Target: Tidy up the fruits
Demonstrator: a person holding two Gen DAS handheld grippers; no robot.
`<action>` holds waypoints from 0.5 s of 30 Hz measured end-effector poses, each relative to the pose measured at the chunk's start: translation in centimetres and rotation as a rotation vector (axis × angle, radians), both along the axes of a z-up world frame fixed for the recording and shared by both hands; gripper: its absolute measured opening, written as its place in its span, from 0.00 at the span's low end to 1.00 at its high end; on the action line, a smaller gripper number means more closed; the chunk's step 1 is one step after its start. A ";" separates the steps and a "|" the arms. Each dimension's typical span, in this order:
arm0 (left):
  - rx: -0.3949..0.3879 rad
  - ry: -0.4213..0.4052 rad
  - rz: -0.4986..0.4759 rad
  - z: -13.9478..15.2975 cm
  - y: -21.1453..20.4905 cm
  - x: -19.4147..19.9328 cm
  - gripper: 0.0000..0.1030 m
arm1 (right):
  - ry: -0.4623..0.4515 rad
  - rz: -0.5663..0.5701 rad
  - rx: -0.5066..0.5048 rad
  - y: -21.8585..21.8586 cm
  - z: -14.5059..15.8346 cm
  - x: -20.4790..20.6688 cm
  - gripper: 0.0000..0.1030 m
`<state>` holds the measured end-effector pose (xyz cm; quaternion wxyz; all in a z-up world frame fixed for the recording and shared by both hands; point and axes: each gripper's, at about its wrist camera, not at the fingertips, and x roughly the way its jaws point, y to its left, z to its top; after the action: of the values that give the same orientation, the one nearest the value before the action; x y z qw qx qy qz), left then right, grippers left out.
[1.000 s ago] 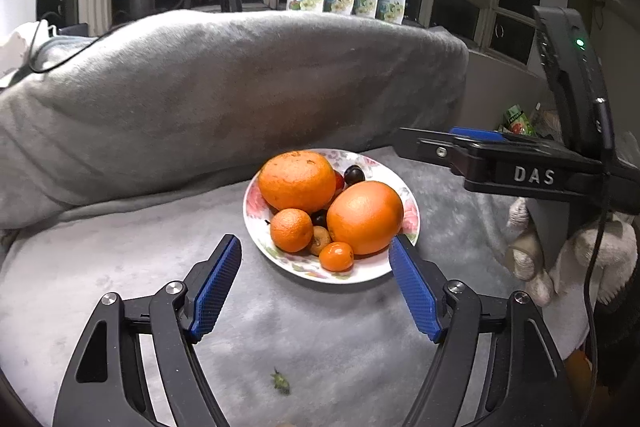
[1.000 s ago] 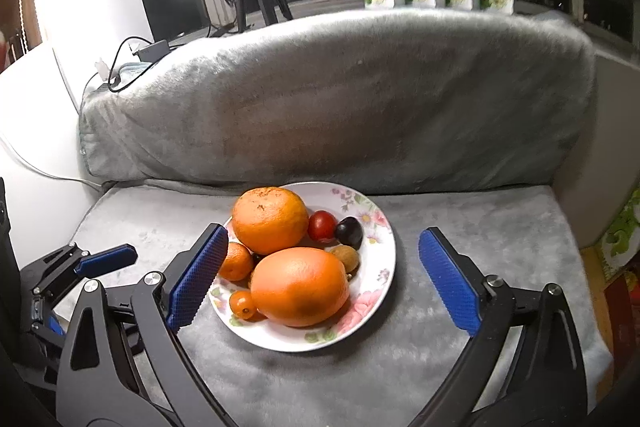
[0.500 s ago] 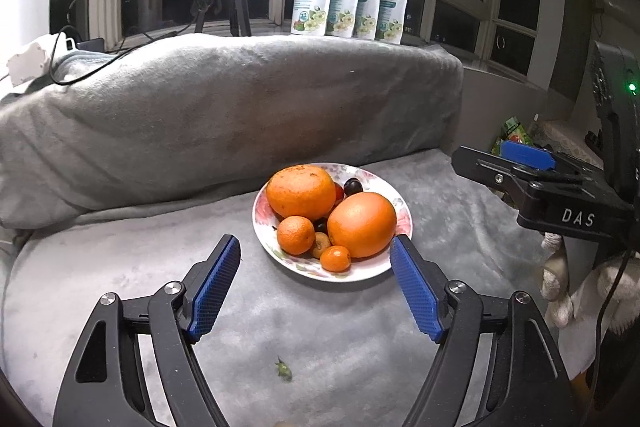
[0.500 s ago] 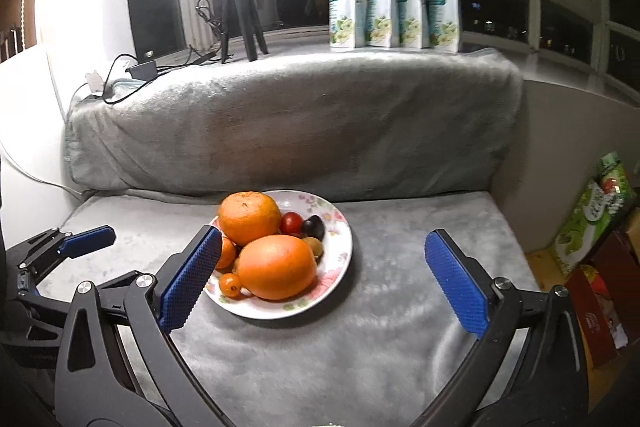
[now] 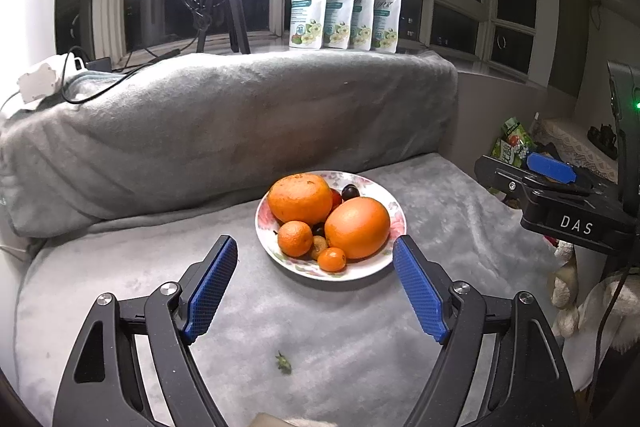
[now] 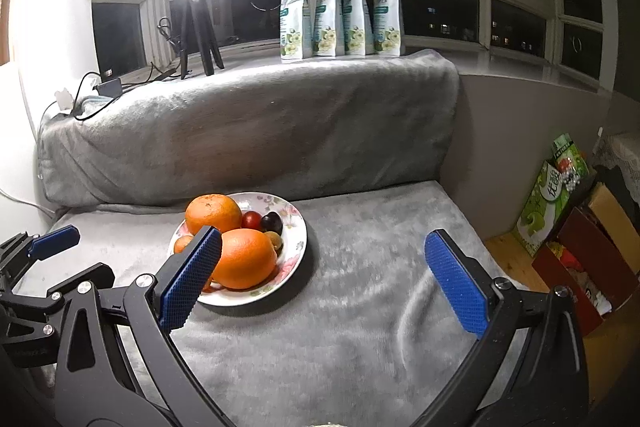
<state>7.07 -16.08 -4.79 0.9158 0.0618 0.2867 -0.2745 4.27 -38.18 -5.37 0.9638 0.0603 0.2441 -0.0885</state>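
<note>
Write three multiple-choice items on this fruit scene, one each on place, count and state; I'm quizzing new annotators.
1. Where does the fruit lie?
A. on the plate
B. on the windowsill
C. on the floor

2. How many pouches stand behind the cushion?
A. two
B. four
C. six

3. How do the jaws of the left gripper and the right gripper stand?
A. both shut
B. one holds an orange
C. both open, empty

Answers: 1 A, all fruit sits inside the rim. 2 B, four in a row. 3 C, wide gaps, nothing between the pads.
</note>
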 end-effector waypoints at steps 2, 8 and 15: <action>-0.001 0.002 0.006 0.0 0.1 -0.1 0.78 | -0.004 -0.003 -0.002 0.1 0.1 -0.3 1.00; 0.001 -0.002 0.017 0.3 0.3 -0.6 0.78 | -0.019 -0.002 -0.016 0.5 0.5 -0.7 1.00; -0.004 0.000 0.034 0.6 0.6 -0.7 0.79 | -0.019 -0.001 -0.018 0.9 0.6 -0.9 1.00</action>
<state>6.33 -15.52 -4.23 0.9205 0.0551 0.2870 -0.2592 3.40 -37.32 -4.77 0.9666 0.0528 0.2340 -0.0906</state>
